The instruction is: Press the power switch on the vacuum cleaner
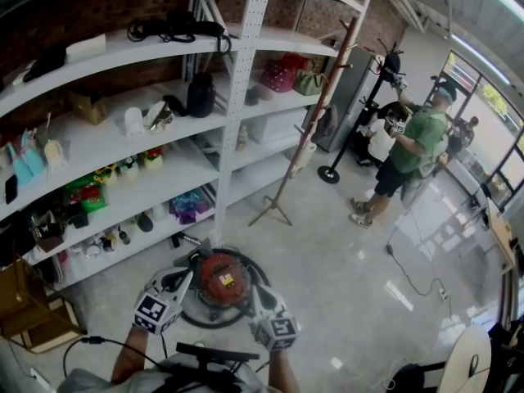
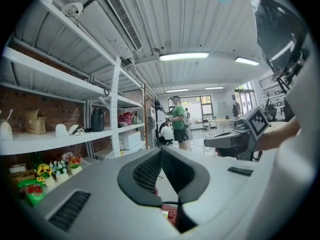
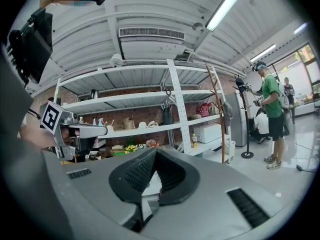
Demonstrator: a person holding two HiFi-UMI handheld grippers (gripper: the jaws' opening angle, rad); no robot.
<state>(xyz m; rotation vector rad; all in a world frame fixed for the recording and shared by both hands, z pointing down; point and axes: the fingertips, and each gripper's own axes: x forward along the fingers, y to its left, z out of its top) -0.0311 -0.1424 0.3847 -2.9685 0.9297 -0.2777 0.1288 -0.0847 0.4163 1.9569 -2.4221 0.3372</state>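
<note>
The vacuum cleaner (image 1: 222, 277) is a round red canister on the floor just in front of me, ringed by its black hose. My left gripper (image 1: 185, 277) hangs over its left edge and my right gripper (image 1: 255, 291) over its right edge. In the left gripper view the left gripper (image 2: 161, 153) has its jaws met at the tips, and a sliver of the red vacuum cleaner (image 2: 170, 215) shows below them. In the right gripper view the right gripper (image 3: 156, 151) is likewise shut on nothing. The switch itself is not discernible.
White shelving (image 1: 237, 97) full of small goods runs along the left. A wooden coat rack (image 1: 304, 129) stands beyond the vacuum. A person in a green shirt (image 1: 413, 150) stands at the far right. A cable (image 1: 413, 277) trails on the floor. A wooden box (image 1: 24, 301) sits at the left.
</note>
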